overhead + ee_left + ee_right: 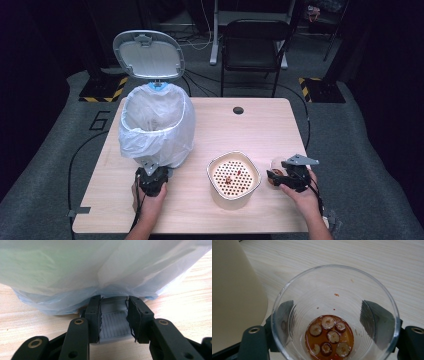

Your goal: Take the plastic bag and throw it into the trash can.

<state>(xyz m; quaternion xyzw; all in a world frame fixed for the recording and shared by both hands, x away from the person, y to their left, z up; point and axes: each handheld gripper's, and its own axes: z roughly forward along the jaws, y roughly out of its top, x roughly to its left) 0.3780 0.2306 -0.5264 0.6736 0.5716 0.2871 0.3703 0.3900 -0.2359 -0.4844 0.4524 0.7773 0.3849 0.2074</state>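
Note:
A trash bin [156,125] lined with a white bag stands at the table's left, its lid [148,55] raised. At its base my left gripper [151,176] is shut on the bin's grey ribbed pedal [113,323], one jaw pressing each side under the bag [100,267]. Over at the right, my right gripper [278,176] is shut on a clear plastic cup [334,290]. The cup holds a little amber liquid with several sliced fruit rounds [329,336]. Both fingers [374,317] show through the cup's wall. The cup [276,166] sits just right of a cream container.
The cream container [233,197] with a perforated strainer insert [233,176] stands at the table's front middle, a few bits on the strainer; its wall [234,290] is close beside the cup. A cable hole [238,110] lies at the back. A black chair [255,45] stands beyond the table.

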